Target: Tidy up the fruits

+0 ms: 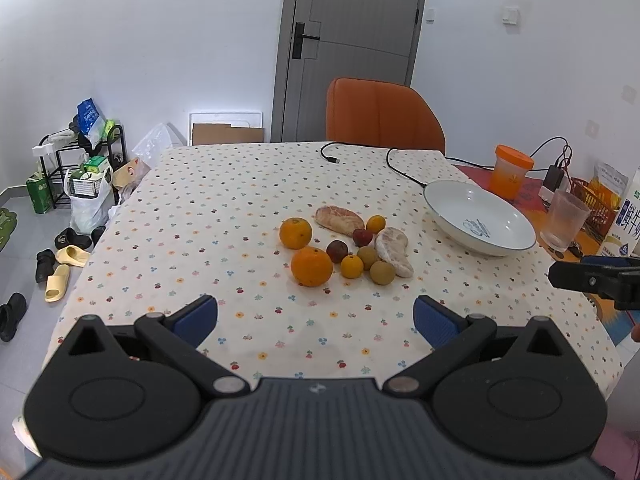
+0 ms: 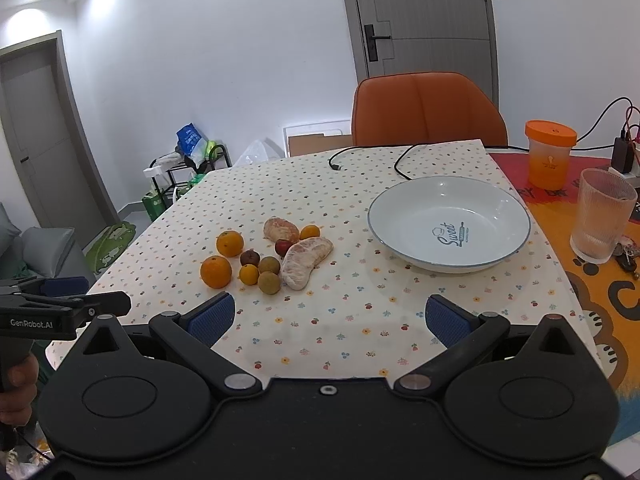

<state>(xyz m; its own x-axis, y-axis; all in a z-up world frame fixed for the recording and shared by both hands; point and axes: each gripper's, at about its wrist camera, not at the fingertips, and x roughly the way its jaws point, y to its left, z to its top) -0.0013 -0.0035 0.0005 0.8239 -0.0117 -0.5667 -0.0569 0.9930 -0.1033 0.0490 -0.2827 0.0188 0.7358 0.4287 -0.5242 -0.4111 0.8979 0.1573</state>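
Observation:
A cluster of fruit lies on the dotted tablecloth: two large oranges (image 1: 311,266) (image 2: 216,272), small tangerines (image 1: 352,266), brown longans (image 1: 382,272), dark red fruits (image 1: 337,251) and two peeled pomelo segments (image 1: 394,251) (image 2: 306,257). To its right stands a white bowl (image 1: 516,224) (image 2: 500,216), empty. My left gripper (image 1: 316,320) hangs open above the near table edge, short of the fruit. My right gripper (image 2: 328,316) is also open, nothing between its blue pads, between the fruit and the bowl.
An orange chair (image 1: 384,116) stands at the table's far side. A black cable (image 1: 360,156) lies at the back. An orange cup (image 2: 550,154), a ribbed glass (image 2: 604,216) and a milk carton (image 1: 628,216) stand at the right. Shoes and bags clutter the floor at left.

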